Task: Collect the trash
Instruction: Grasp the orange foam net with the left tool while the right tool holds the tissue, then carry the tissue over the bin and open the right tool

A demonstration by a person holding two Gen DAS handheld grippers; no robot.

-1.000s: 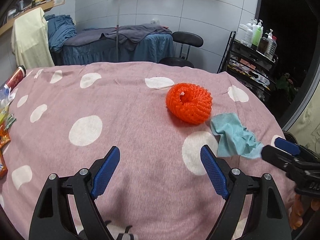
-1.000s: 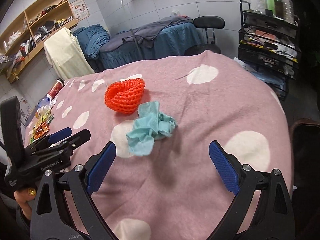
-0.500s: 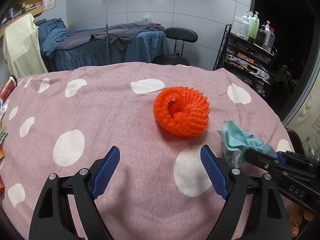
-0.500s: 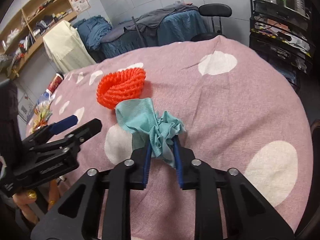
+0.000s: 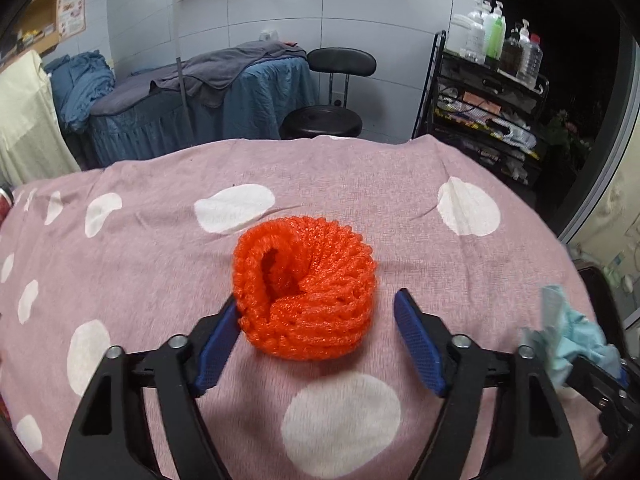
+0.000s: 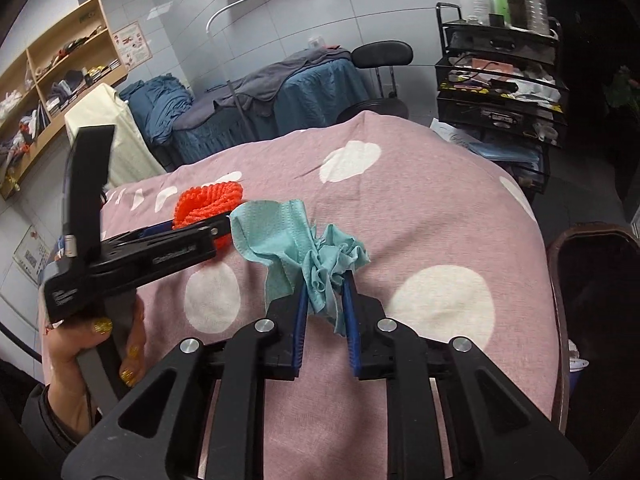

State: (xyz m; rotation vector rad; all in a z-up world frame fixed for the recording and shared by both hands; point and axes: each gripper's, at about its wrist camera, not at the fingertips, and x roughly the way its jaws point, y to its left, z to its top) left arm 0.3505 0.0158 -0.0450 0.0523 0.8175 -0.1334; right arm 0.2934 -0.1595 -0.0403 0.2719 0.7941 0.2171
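The left gripper (image 5: 318, 334) points down at a slant over the bed (image 5: 500, 264), its fingers (image 5: 418, 346) spread to either side of the orange net (image 5: 306, 288), which lies on the bed. They have just been closing; the left finger touches the net, the right stands just off it, so it looks like a grasp half made. To the right, the right gripper (image 6: 326, 304) tilts down likewise, fingers pinching the crumpled teal cloth (image 6: 298, 240), apparently lifted off the bed to carry away
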